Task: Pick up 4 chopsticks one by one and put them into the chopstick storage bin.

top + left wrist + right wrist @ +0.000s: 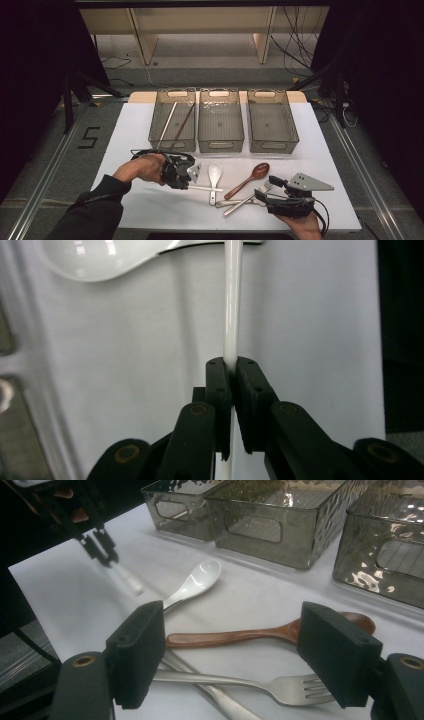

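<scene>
The left hand-held gripper is clamped on a thin white chopstick near one end, just above the white surface, beside the glossy white ceramic spoon. Pinched so far from its middle, the slick stick could swivel or slip out on the way to the left clear plastic bin. The right hand-held gripper hangs open over a steel fork and a brown wooden spoon; closing there might catch both.

Our left gripper hangs near the desk's front-left, fingers pinched tight; our right gripper rests front-right, fingers spread wide.
</scene>
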### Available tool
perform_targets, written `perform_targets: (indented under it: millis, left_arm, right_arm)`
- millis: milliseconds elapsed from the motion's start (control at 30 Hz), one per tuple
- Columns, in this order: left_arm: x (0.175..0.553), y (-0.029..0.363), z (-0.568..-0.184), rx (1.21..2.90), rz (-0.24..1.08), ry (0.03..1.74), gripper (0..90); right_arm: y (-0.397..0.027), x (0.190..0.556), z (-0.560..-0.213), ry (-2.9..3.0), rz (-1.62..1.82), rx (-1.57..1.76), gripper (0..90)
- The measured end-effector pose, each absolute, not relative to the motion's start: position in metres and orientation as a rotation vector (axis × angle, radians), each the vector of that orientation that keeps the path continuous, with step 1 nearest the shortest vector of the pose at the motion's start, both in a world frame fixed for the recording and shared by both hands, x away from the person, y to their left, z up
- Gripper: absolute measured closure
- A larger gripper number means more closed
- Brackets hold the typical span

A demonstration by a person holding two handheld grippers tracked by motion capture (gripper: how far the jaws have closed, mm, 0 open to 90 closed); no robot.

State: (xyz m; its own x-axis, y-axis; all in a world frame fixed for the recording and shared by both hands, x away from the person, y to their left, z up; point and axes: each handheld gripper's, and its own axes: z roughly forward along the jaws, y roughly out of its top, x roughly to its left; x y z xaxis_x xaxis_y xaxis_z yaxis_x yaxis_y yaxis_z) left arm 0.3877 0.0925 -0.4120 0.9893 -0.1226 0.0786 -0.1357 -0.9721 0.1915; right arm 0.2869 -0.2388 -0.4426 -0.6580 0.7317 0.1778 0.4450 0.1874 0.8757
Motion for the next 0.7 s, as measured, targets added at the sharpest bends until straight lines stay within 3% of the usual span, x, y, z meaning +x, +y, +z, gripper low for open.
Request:
perform_targets:
  millis: [700]
  left_arm:
    - [0.425, 0.089, -0.375, 2.718, 0.285, 0.380, 84.6]
  right_arm:
    - [-0.240, 0.287, -0.442, 2.182, 1.460, 1.119, 28.2]
